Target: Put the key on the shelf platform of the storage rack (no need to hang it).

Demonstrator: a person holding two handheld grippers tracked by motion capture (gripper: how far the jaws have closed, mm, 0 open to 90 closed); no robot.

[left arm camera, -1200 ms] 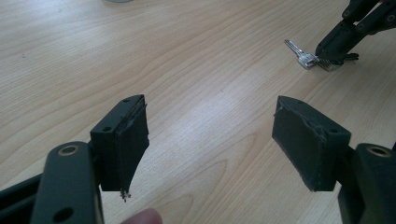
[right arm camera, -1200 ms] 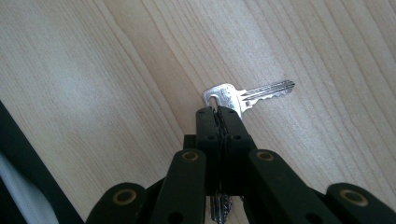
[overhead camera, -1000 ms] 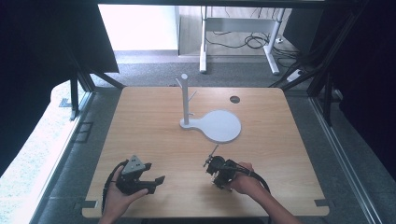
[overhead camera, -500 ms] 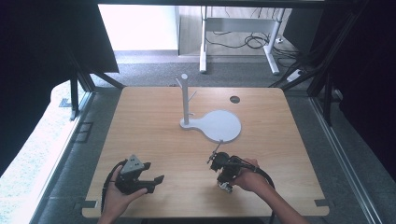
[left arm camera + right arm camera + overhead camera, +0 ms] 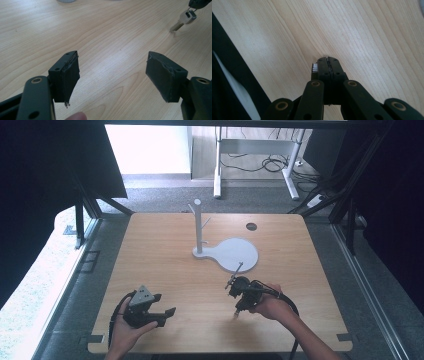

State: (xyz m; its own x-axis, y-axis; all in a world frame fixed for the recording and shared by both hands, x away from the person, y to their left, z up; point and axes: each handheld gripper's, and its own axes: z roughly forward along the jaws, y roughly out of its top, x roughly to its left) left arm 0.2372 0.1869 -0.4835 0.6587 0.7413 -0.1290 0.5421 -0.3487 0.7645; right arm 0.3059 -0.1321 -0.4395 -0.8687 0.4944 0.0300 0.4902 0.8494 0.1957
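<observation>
My right gripper (image 5: 238,305) hovers over the near right part of the wooden table (image 5: 165,270), jaws pointing down. It is shut (image 5: 328,61) on a small metal piece beside its tips, the head of a silver key (image 5: 314,67). In the left gripper view the key (image 5: 183,20) hangs slanted from the right gripper (image 5: 198,3), its tip close to the wood. My left gripper (image 5: 157,312) rests low at the near left, jaws wide apart (image 5: 112,75) with bare wood between them. A white peg stand (image 5: 198,227) rises from a round white base (image 5: 235,255) at mid-table.
A small dark round hole (image 5: 251,226) marks the table's far right. Black frame struts (image 5: 80,220) and dark curtains flank the table. A white desk frame (image 5: 255,150) and cables lie on the floor beyond. The table's near edge (image 5: 242,75) runs close to the right gripper.
My right hand has shifted slightly to the right and farther from the near edge with its gripper. The left gripper has stayed where it was.
</observation>
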